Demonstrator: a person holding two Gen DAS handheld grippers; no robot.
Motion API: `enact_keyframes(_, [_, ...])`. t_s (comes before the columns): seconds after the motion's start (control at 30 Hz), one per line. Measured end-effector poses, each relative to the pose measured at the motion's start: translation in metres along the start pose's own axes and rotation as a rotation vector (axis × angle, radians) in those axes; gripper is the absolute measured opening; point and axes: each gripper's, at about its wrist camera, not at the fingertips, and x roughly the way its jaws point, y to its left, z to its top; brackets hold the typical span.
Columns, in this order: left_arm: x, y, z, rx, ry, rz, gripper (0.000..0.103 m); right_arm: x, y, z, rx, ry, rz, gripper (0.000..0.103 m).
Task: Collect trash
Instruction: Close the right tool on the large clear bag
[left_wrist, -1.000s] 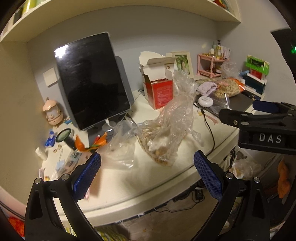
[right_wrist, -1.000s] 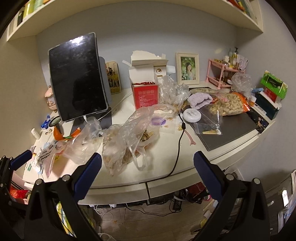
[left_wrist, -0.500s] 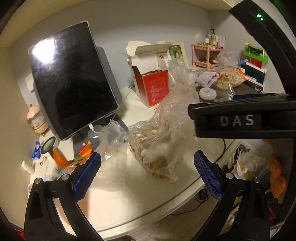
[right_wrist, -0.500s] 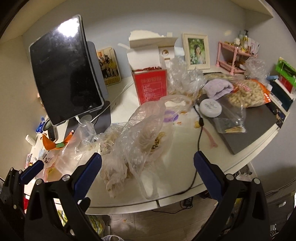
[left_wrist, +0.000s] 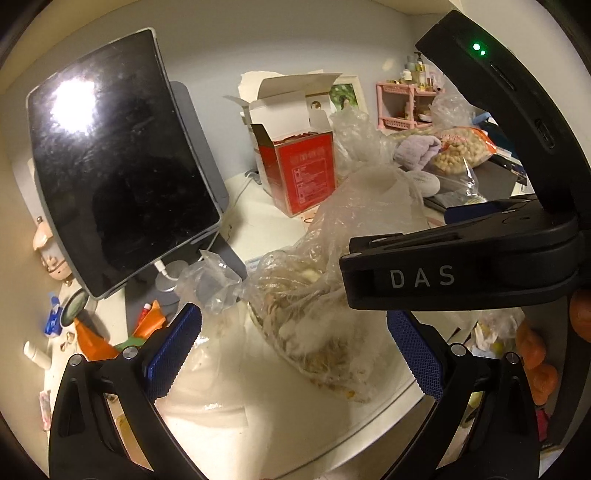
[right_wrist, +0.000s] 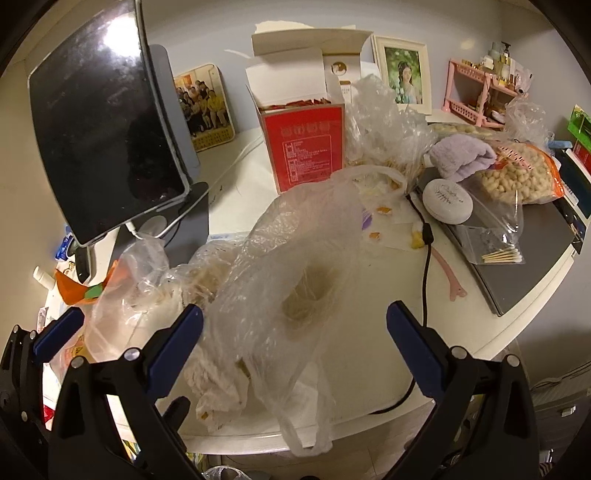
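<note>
The landmark here is the red box (right_wrist: 303, 147), standing open-topped toward the back of the white tabletop (right_wrist: 373, 325). In front of the red box, near the tabletop's front edge, lies a clear plastic bag (right_wrist: 295, 280), crumpled and stuffed with pale scraps and tissue; one loose end of it hangs over the edge. A second, smaller clear bag (right_wrist: 136, 284) lies to the left of the first, farther left of the red box.

The right gripper (right_wrist: 294, 332) hangs above the front edge with its blue-padded fingers spread wide, one on each side of the plastic bag, and nothing is clamped between them. The left gripper (left_wrist: 293, 347) is also spread wide and empty, facing the same bag (left_wrist: 325, 302) from the left; the black body of the right gripper crosses its view just above the bag.

Left of the red box a dark tablet (right_wrist: 99, 140) leans on a stand. Right of the red box are a purple cloth (right_wrist: 461, 155), a round white case (right_wrist: 447, 199) and a bag of nuts (right_wrist: 517, 177). A black cable (right_wrist: 424, 280) runs from in front of the red box off the tabletop edge.
</note>
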Motion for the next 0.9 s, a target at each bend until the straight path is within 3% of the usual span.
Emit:
enact_keyframes(0.17, [0.011, 0.005, 0.001, -0.006, 0.007, -0.017, 0.098, 0.009, 0.0, 0.001, -0.003, 0.02, 0.02, 0.094])
enact_keyframes(0.27, [0.017, 0.007, 0.003, -0.015, 0.009, -0.028, 0.098, 0.014, 0.0, 0.001, -0.011, 0.041, 0.053, 0.072])
enact_keyframes(0.43, [0.021, 0.003, 0.005, -0.012, 0.011, -0.034, 0.098, 0.022, -0.001, -0.002, 0.006, 0.076, 0.105, 0.058])
enact_keyframes(0.57, [0.022, -0.002, 0.004, 0.001, 0.014, -0.04, 0.098, 0.025, 0.001, -0.004, 0.005, 0.095, 0.145, 0.037])
enact_keyframes(0.77, [0.021, -0.002, 0.001, 0.001, 0.02, -0.034, 0.098, 0.025, 0.005, -0.004, -0.001, 0.093, 0.173, 0.018])
enact_keyframes(0.9, [0.021, 0.001, 0.0, -0.005, 0.022, -0.03, 0.098, 0.021, 0.008, -0.006, -0.018, 0.079, 0.193, 0.012])
